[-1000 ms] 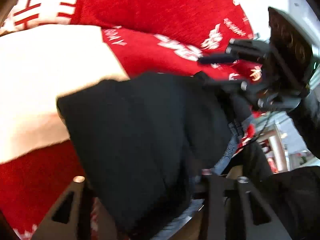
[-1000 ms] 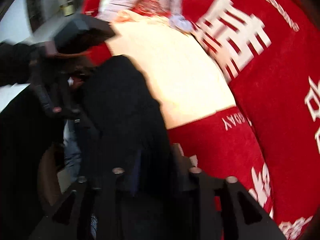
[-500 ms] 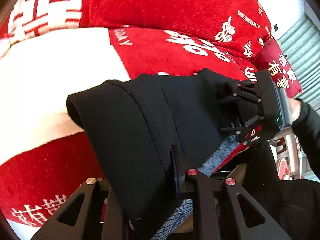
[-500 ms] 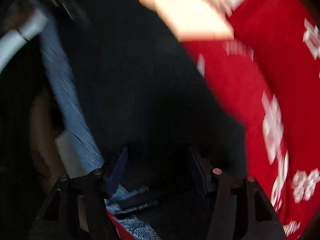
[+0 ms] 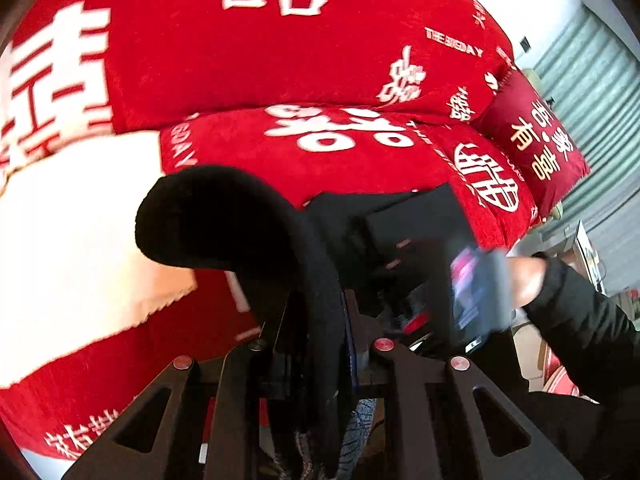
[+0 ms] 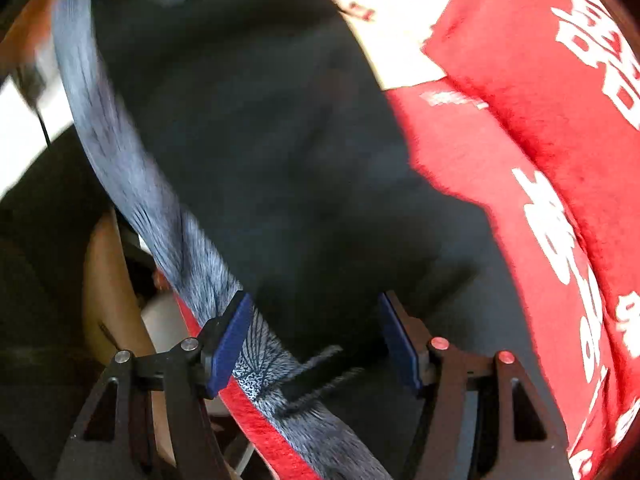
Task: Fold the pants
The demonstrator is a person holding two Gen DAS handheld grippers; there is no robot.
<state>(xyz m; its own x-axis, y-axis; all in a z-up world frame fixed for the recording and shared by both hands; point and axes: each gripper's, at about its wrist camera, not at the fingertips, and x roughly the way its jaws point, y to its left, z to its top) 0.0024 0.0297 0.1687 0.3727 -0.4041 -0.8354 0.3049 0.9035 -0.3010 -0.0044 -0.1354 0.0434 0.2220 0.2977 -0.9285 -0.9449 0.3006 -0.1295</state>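
Two grippers: both at the black pants [image 5: 224,216]
Left gripper [image 5: 316,344]: clamped on a fold of the pants, cloth hanging over its fingers
Right gripper [image 6: 316,328]: jaws just spread wide, pads clear of the cloth between them
Pants: on red bedspread [image 5: 320,40], grey lining [image 6: 132,184] at the edge

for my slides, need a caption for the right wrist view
Open right gripper poised over black pants on a red bedspread.
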